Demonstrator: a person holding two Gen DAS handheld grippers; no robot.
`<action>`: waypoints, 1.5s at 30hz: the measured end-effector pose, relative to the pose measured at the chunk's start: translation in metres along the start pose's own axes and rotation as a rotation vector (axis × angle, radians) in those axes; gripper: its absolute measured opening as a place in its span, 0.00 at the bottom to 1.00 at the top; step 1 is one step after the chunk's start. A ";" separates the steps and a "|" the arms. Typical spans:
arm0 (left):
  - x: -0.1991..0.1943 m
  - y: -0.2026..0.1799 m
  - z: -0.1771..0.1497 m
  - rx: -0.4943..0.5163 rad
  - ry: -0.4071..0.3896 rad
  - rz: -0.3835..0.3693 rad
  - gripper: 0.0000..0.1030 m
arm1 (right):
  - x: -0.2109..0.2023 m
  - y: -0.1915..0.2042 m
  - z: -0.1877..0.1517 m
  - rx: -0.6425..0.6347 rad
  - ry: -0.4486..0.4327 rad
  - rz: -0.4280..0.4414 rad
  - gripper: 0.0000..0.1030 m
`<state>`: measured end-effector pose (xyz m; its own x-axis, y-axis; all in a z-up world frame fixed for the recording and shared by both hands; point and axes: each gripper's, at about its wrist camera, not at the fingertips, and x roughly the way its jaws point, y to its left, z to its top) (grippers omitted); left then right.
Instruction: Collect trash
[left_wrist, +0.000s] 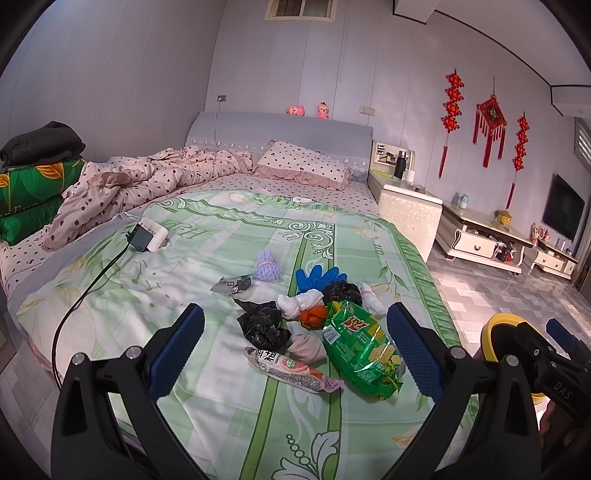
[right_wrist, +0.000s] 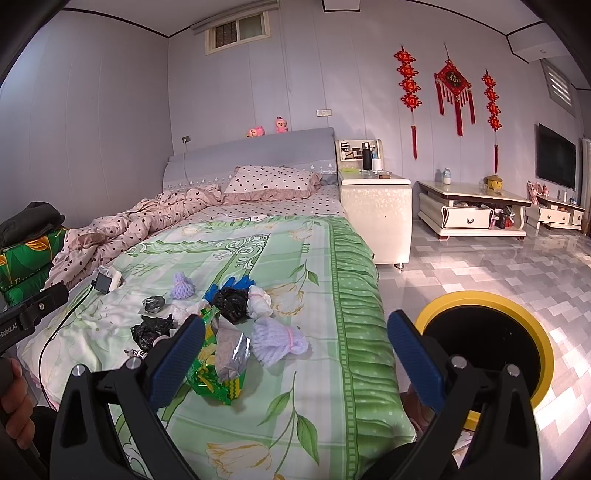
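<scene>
The left hand-held gripper (left_wrist: 295, 350) hangs spread and empty over the green snack bag (left_wrist: 360, 349): light, crinkly, slippery foil; best pinched at a crimped end.

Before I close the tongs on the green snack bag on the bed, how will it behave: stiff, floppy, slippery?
The green snack bag looks crumpled and flattened, so it is probably light and floppy and may sag from the grip. Its glossy film reflects light, so it could slip between the pads. It lies flat on the bedspread, so it is unlikely to roll.
</scene>
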<state>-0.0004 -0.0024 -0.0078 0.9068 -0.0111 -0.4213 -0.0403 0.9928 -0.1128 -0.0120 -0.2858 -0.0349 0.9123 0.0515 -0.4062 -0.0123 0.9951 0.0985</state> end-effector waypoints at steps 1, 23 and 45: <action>0.000 0.000 0.001 0.000 0.000 0.000 0.92 | 0.000 0.000 0.000 0.001 0.001 0.001 0.93; 0.003 -0.001 -0.005 -0.003 0.006 -0.002 0.92 | 0.003 -0.002 -0.002 0.006 0.010 0.000 0.93; 0.065 -0.003 -0.038 0.012 0.207 -0.096 0.92 | 0.064 -0.014 -0.005 0.002 0.179 0.056 0.93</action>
<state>0.0421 -0.0106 -0.0692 0.8006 -0.1283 -0.5853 0.0477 0.9874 -0.1512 0.0441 -0.2957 -0.0668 0.8230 0.1209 -0.5550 -0.0599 0.9901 0.1268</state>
